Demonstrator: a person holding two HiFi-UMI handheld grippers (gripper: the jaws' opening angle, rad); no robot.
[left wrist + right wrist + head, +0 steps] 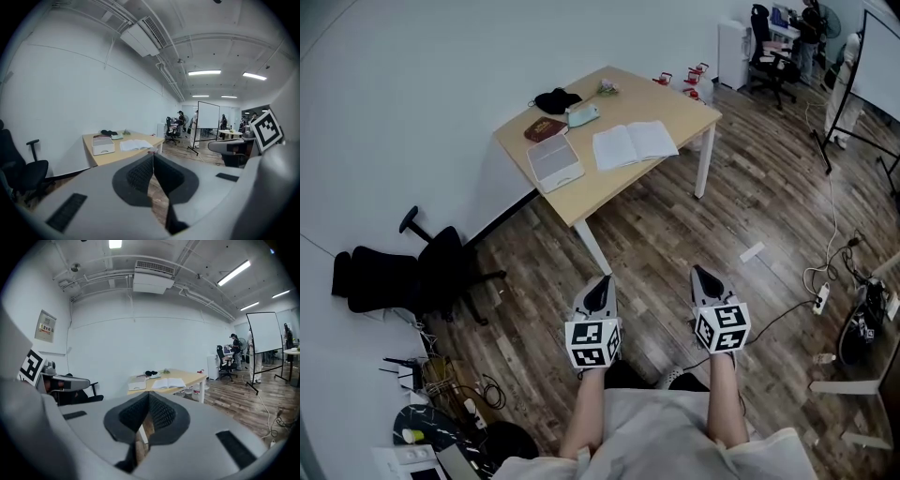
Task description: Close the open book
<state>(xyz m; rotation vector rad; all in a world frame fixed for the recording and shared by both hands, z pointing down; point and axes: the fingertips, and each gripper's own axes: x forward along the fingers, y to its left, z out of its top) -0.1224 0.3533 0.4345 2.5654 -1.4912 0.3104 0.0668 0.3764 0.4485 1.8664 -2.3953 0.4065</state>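
An open book with white pages lies flat on a light wooden table across the room; it also shows in the left gripper view and the right gripper view. My left gripper and right gripper hang side by side over the wooden floor, well short of the table. Both are shut with nothing between their jaws. In the gripper views each pair of dark ribbed pads meets at the tip, left gripper, right gripper.
On the table also lie a white tray, a brown book, a mint object and a black item. A black office chair stands left of it. Cables and a power strip lie on the floor at right. A whiteboard and people stand far off.
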